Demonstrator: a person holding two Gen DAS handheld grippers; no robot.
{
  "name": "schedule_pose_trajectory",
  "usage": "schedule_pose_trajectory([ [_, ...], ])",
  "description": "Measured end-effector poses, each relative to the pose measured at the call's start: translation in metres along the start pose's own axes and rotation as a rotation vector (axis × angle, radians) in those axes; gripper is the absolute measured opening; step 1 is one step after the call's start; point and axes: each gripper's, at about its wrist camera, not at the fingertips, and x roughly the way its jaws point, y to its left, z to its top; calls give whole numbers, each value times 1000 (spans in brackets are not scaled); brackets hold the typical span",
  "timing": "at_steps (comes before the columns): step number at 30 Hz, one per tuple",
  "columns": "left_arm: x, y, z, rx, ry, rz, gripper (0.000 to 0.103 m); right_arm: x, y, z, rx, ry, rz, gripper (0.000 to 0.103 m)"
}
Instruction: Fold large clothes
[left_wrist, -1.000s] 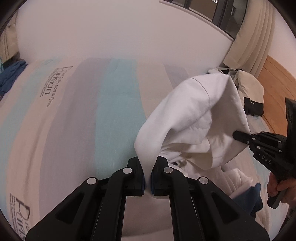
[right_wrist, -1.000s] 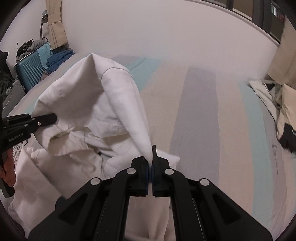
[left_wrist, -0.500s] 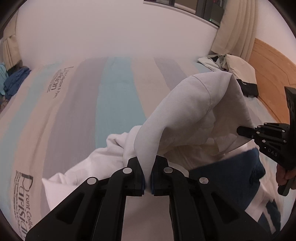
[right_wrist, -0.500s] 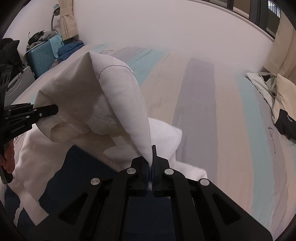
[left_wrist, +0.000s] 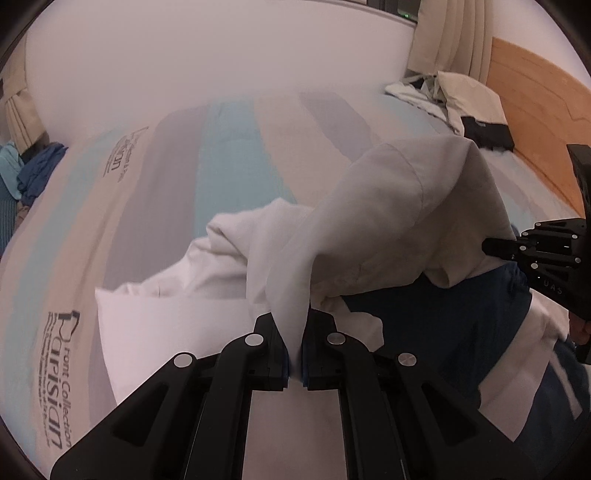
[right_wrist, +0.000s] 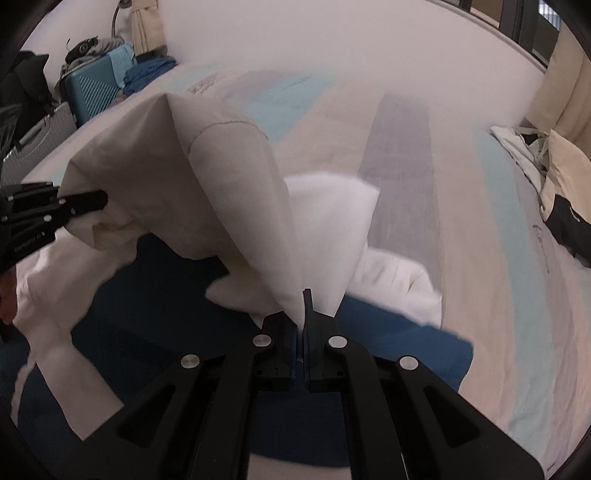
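A large white garment (left_wrist: 388, 221) with navy blue panels (left_wrist: 454, 325) lies partly spread on the striped bed. My left gripper (left_wrist: 294, 328) is shut on one white corner of it. My right gripper (right_wrist: 303, 321) is shut on another white corner. Between the two grips the cloth (right_wrist: 207, 166) rises in a tent above the rest of the garment. In the left wrist view the right gripper (left_wrist: 495, 245) shows at the right edge. The right wrist view has the left gripper (right_wrist: 96, 201) at its left edge. White sleeve parts (right_wrist: 395, 277) and a navy panel (right_wrist: 155, 295) rest on the bed below.
The bedcover (left_wrist: 229, 166) has teal, grey and beige stripes with printed lettering. Pillows and clothes (left_wrist: 465, 99) lie by the wooden headboard (left_wrist: 535, 110). A teal suitcase (right_wrist: 96, 85) and blue clothes (right_wrist: 147, 70) stand beyond the bed's far left side. A white wall runs behind.
Both grippers have carried the held cloth across and lower. More of the garment, with its navy panels and a white sleeve, has come into view on the bed.
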Motion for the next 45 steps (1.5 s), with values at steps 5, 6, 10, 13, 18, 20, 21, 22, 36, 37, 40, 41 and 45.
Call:
schedule_pose_trajectory([
  [5, 1, -7, -21, 24, 35, 8, 3, 6, 0, -21, 3, 35, -4, 1],
  [6, 1, -8, -25, 23, 41, 7, 3, 6, 0, -24, 3, 41, -4, 1],
  [10, 1, -11, -40, 31, 64, 12, 3, 5, 2, -37, 0, 54, -7, 2],
  [13, -4, -16, -45, 40, 75, 13, 3, -1, 3, -45, -4, 57, -7, 2],
  [18, -13, -21, -52, 58, 83, 14, 3, -10, 8, -57, -26, 70, -10, 4],
  [20, -15, -23, -55, 59, 85, 15, 3, -12, 11, -63, -42, 76, -11, 4],
  [21, -15, -24, -57, 60, 87, 16, 4, -12, 11, -65, -46, 82, -9, 4],
  [22, -14, -24, -60, 61, 95, 19, 4, -11, 12, -68, -48, 89, -5, 4],
  [36, -54, -25, -66, 43, 93, -16, 81, -60, 12, -73, -34, 40, 65, 47],
  [37, -59, -25, -66, 43, 94, -23, 81, -68, 11, -73, -36, 38, 78, 47],
  [40, -83, -20, -61, 35, 88, -35, 81, -91, 12, -70, -34, 26, 125, 49],
  [41, -89, -18, -57, 31, 80, -36, 82, -102, 9, -63, -26, 11, 152, 49],
  [45, -102, -6, -30, -22, 28, -46, 90, -113, 0, -30, 0, -51, 168, 61],
])
